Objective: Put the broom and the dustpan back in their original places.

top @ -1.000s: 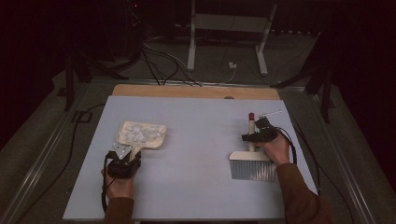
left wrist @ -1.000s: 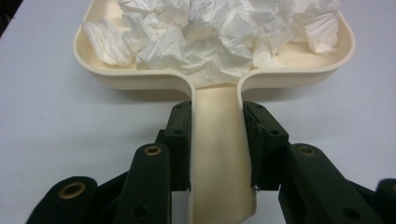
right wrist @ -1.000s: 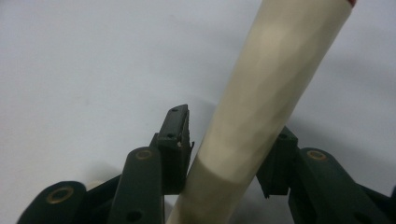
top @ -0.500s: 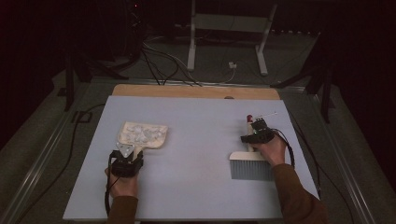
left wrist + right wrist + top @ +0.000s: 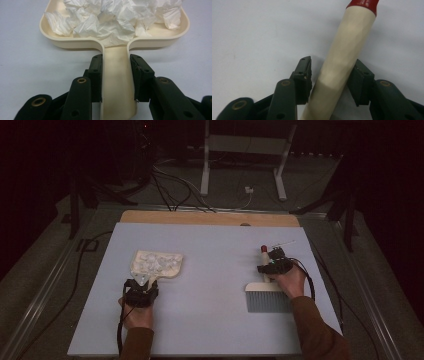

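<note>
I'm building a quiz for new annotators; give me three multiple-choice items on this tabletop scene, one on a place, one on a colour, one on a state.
1. Where do the crumpled white paper scraps lie?
A. in the cream plastic dustpan
B. under the brush bristles
C. on the wooden board

2. What colour is the tip of the cream hand brush's handle?
A. blue
B. red
C. green

3. How does the left gripper stand?
A. wide open above the pan
B. lying loose on the table
C. shut on the dustpan's handle

Answers:
1 A, the left gripper view shows the scraps heaped inside the pan's walls.
2 B, the right gripper view shows a red band at the handle's far end.
3 C, both pads press the flat handle's sides in the left gripper view.
</note>
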The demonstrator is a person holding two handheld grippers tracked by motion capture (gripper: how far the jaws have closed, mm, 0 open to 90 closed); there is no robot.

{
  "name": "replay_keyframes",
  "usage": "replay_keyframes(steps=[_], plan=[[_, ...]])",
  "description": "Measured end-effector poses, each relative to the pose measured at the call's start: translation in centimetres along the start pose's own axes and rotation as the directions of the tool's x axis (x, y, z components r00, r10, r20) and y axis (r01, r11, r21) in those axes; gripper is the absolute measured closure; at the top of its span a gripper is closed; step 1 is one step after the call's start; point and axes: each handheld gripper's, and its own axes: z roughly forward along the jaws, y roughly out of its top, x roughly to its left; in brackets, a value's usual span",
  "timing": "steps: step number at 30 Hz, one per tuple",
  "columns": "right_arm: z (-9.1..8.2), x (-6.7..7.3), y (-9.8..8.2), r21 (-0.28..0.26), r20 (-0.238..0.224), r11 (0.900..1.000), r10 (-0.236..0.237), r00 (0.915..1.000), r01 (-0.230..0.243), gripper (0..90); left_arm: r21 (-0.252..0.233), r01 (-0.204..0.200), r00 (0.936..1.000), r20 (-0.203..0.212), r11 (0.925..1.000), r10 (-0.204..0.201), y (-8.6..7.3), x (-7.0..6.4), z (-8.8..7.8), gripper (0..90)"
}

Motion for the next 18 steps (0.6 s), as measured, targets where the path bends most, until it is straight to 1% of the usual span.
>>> replay_keyframes(steps=[2, 4, 8, 14, 18], plan=[[0.0, 0.0, 0.0, -0.001, 0.002, 1.0, 0.006, 1.0, -0.006, 55.8, 0.003, 0.005, 1.0, 0.002, 1.0, -0.005, 0.0, -0.1, 0.3, 66.5], [0.0, 0.1, 0.0, 0.001, 0.003, 1.0, -0.006, 1.0, 0.006, 54.6, 0.007, 0.006, 1.0, -0.002, 1.0, -0.006, 0.1, -0.1, 0.5, 66.5], [0.0, 0.2, -0.1, -0.001, 0.011, 1.0, -0.012, 0.9999, 0.012, 53.5, 0.009, 0.003, 0.9999, -0.011, 1.0, -0.003, 0.3, -0.2, 0.8, 66.5], [-0.1, 0.3, -0.3, -0.004, 0.005, 1.0, -0.012, 0.9999, 0.012, 51.0, 0.01, 0.009, 0.9999, -0.012, 0.9999, -0.008, 0.6, -0.1, 1.2, 66.4], [-0.1, 0.2, -0.3, -0.004, -0.006, 1.0, 0.0, 1.0, 0.0, 48.8, 0.011, 0.01, 0.9999, -0.012, 0.9999, -0.01, 0.7, -0.2, 1.3, 66.3]])
